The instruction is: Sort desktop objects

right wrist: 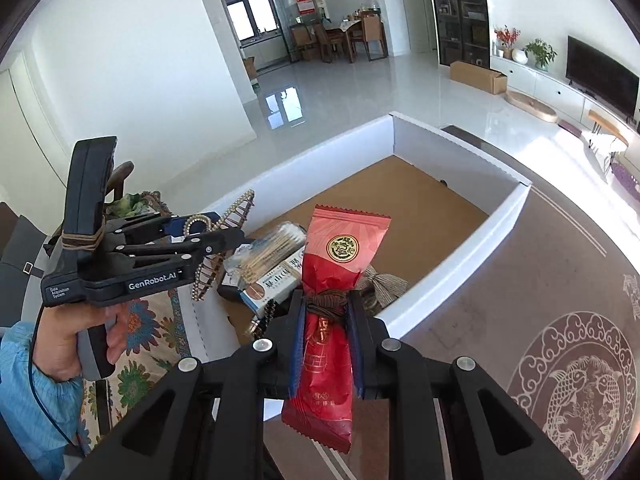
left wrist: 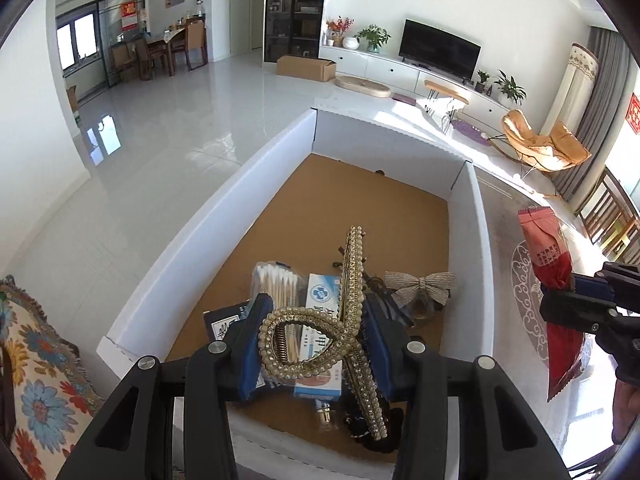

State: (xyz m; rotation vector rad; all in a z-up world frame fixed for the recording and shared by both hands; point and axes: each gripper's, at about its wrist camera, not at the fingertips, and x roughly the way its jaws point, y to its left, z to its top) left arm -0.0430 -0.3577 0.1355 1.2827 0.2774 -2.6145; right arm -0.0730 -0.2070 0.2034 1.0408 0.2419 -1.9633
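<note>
Glossy red packet (right wrist: 336, 280); matt cardboard box floor (left wrist: 340, 200).

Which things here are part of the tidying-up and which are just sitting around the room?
Part of the job: gold hair clip in the left gripper, red snack packet in the right gripper, white box, cotton swabs, silver bow.

Just around: TV, orange chair, floral cloth.

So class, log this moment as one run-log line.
left gripper: shut on hair clip | right gripper: shut on red packet | both above box
</note>
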